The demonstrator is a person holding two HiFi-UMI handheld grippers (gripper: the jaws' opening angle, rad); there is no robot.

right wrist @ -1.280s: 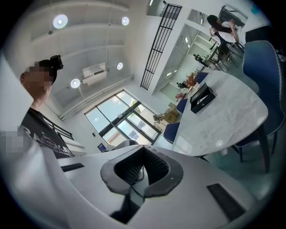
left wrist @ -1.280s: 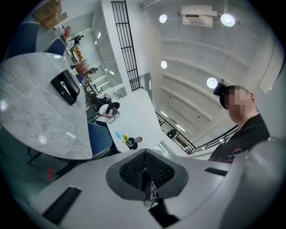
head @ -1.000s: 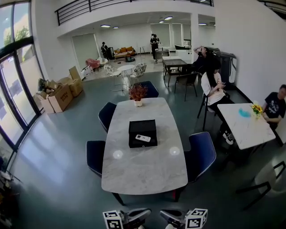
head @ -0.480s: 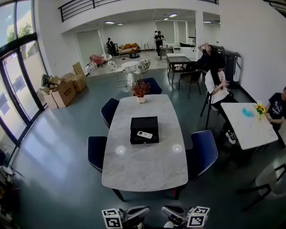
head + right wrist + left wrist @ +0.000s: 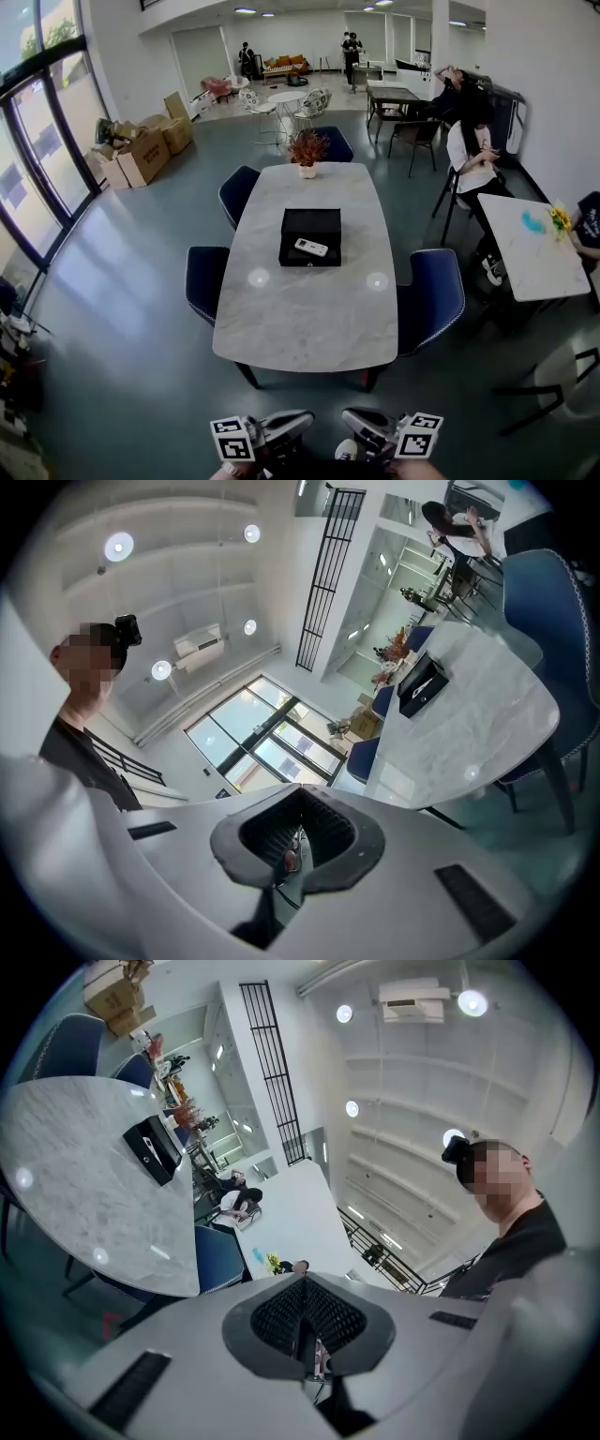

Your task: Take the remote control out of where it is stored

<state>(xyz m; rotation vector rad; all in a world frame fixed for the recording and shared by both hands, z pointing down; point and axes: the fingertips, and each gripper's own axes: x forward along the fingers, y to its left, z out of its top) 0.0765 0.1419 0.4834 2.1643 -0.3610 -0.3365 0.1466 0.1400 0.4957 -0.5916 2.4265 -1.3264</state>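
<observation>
The left claw (image 5: 298,422) and the right claw (image 5: 354,422) are both closed and empty. The remote control (image 5: 310,247) lies far ahead of them, on a black box (image 5: 309,223) on the bench (image 5: 300,323). Its long axis is crosswise, and neither claw seems nearer.

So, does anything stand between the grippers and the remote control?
Nothing visible does. Between the left gripper, the right gripper and the remote control at the black box lie only floor and bare table top.

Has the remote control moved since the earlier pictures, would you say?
No. The remote control keeps its place by the near edge of the black box.
</observation>
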